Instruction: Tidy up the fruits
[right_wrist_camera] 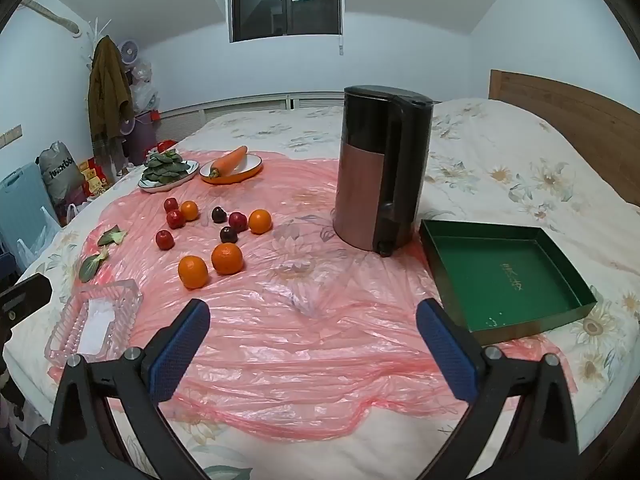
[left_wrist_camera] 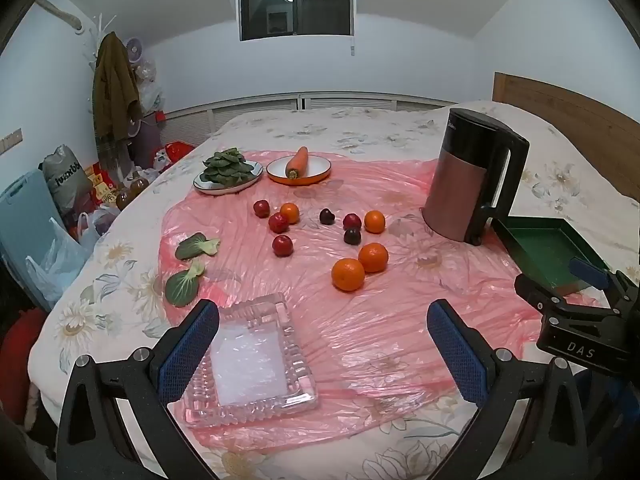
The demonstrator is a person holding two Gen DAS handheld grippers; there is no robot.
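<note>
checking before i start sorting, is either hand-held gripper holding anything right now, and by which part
Nothing is held. The left hand-held gripper is open above the clear glass tray, and the right hand-held gripper is open above the pink plastic sheet.

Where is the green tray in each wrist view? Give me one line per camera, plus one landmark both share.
Left wrist: the green tray sits at the right edge, just right of the kettle, partly hidden by the right gripper.
Right wrist: the green tray lies in full view at right of centre, in front and to the right of the kettle.
Shared landmark: the kettle, standing on the pink plastic sheet.
</note>
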